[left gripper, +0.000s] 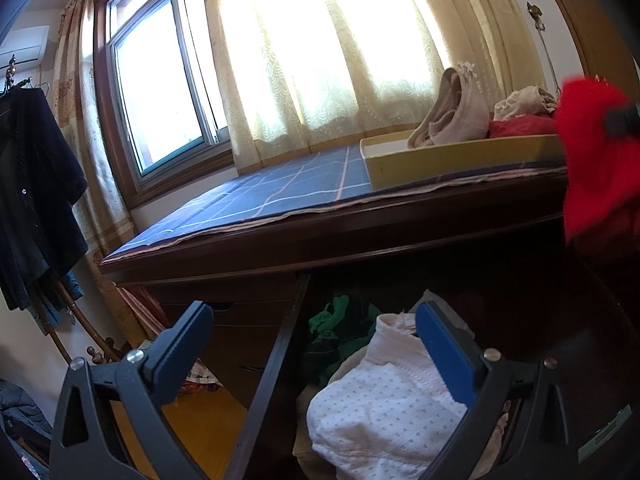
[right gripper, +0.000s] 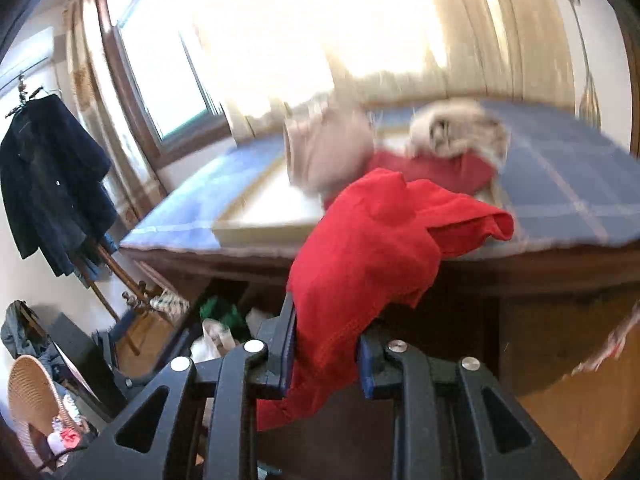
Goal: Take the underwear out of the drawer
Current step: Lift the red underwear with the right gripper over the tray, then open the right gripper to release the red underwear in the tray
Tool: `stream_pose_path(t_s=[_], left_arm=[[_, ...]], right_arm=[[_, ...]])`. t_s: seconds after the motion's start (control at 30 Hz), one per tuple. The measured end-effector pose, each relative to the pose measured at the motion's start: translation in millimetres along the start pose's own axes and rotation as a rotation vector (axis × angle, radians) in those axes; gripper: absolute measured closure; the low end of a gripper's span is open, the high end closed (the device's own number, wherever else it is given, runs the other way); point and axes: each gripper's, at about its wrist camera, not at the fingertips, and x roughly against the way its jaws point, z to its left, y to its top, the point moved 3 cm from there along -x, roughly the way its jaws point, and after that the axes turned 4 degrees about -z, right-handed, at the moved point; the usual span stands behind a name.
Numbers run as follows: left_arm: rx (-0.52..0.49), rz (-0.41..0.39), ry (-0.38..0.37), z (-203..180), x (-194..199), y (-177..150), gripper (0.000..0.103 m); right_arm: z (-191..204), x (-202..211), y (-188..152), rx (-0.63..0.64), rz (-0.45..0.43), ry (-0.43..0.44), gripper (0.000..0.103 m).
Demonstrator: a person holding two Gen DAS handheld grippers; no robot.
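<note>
Red underwear lifted clear of the open drawer, beside a sunlit window.

A dark wooden bench [left gripper: 360,232], topped with a blue checked cloth [left gripper: 280,192], stands under a cream patterned curtain [left gripper: 320,60]; on it a shallow yellow tray [left gripper: 440,160] holds beige and red garments. The right gripper [right gripper: 326,344] is clamped narrow on the red fabric underwear [right gripper: 360,240], which hangs above the bench's front edge. The left gripper [left gripper: 316,344] stands wide and empty over the open dark wooden drawer [left gripper: 276,352], above a white dotted garment [left gripper: 380,412]. The right view is smeared, so the tray's contents blur; the drawer's depths are dark, and the red underwear is cut off at the left view's edge.
</note>
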Motion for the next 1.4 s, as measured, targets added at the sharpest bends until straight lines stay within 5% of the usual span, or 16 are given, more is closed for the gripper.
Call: stream_pose_path(t_s=[0.33,0.53,0.87,1.17,1.4], left_arm=[[-0.001,0.0,0.0,0,0,0,0.0],[-0.002,-0.001,-0.006,-1,0,-1,0.0],[-0.002,0.003,-0.02,1,-1,-1,0.0],[-0.001,0.001,-0.027,1,-1,-1,0.0],[0.0,0.0,-0.021,1,-2,-1,0.0]], right_arm=[[8,-21,98,0.179,-0.134,-0.17,0.076],[-3,-90,132,0.289,-0.041,-0.291,0.076],[-7,-164,157,0.33,0.04,-0.314,0.075],[-65,-202,156,0.062,0.137,-0.279,0.075],[-72,-171,161,-0.084,0.069,-0.162,0.065]])
